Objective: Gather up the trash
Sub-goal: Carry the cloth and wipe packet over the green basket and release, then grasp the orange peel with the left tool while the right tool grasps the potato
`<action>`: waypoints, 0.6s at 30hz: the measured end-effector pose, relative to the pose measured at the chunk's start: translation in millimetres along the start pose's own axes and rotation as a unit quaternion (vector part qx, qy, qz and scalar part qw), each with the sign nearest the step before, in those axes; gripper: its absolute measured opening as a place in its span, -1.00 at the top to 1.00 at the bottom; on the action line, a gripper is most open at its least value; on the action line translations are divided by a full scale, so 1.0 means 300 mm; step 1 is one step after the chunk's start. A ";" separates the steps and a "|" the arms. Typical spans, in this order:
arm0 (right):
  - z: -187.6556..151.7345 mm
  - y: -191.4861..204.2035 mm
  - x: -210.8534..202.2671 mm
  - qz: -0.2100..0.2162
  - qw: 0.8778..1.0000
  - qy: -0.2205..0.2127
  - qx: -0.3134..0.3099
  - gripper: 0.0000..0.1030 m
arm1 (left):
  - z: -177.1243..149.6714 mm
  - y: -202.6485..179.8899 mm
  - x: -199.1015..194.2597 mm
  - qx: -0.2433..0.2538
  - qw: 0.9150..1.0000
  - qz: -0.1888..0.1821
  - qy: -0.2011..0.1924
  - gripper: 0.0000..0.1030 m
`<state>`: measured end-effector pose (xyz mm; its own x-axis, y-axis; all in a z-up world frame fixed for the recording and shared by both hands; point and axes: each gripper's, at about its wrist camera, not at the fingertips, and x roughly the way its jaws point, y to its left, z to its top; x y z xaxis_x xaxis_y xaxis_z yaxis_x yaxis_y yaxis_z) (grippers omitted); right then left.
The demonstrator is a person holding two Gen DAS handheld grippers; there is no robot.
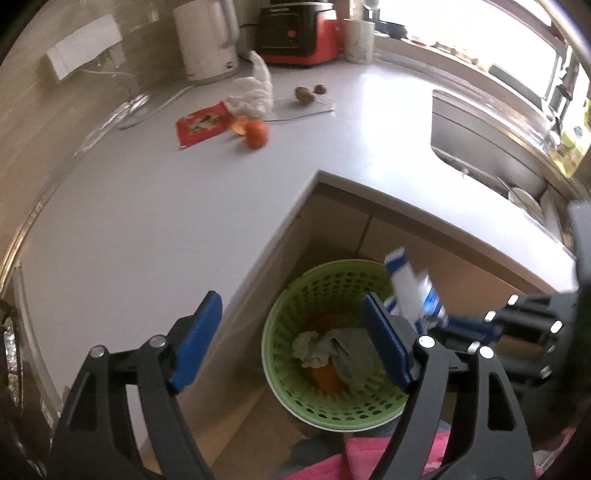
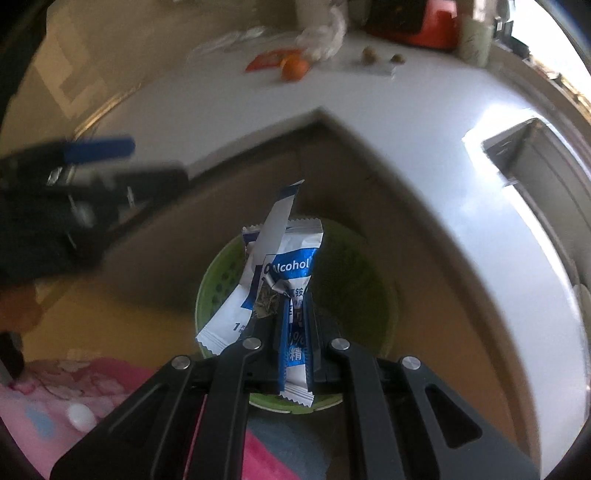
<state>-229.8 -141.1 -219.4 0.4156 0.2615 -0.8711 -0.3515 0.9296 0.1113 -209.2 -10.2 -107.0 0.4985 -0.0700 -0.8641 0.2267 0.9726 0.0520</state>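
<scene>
**Wrapper over the bin, drop is next**

The alcohol wipe wrapper (image 2: 280, 288) is clamped in my right tool (image 2: 293, 332), jaws pressed together on its lower half, torn strip sticking up. It hangs right above the green basket (image 2: 347, 266) on the floor in the corner under the table (image 2: 369, 140). From my left wrist view the same wrapper (image 1: 406, 291) sits over the far rim of the basket (image 1: 295, 387).

To do it well, I judge: keep the wrapper centred over the opening, lower a bit so it doesn't flutter out, then spread the jaws fully. It's light and crumpled, so it may stick to a pad; a small shake could be needed. My left tool (image 1: 295, 339) is empty, jaws wide apart, hovering at the basket's near edge, so I should keep it out of the drop path.

Counts:
- wrapper in hand: one
- basket: one, already holding crumpled tissue/cloth (image 1: 332, 347) and something orange, exact count unclear
- left on the table: one red packet (image 1: 201, 123), one orange (image 1: 255, 133) with a piece of peel beside it, one clear plastic bag (image 1: 253, 92), two small brown fruits or nuts (image 1: 310, 92)
- one white kettle (image 1: 207, 40), one red appliance (image 1: 299, 33), one sink (image 1: 480, 147)
</scene>
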 end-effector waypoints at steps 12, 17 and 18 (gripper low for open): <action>-0.007 0.057 0.195 -0.014 0.998 0.062 -0.016 0.25 | 0.004 0.048 0.019 -0.015 1.000 0.009 0.007 -0.46; 0.014 0.039 0.160 -0.016 0.999 0.051 -0.008 0.19 | 0.020 0.056 0.028 -0.021 1.000 0.006 0.008 -0.46; 0.020 0.033 0.149 -0.016 0.999 0.048 -0.007 0.14 | 0.023 0.055 0.029 -0.022 1.000 0.006 0.008 -0.46</action>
<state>-209.8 -118.6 -254.4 0.3443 0.2045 -0.9163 -0.3511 0.9332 0.0763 -195.2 3.8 -110.3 0.4873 -0.0553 -0.8715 0.1840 0.9821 0.0406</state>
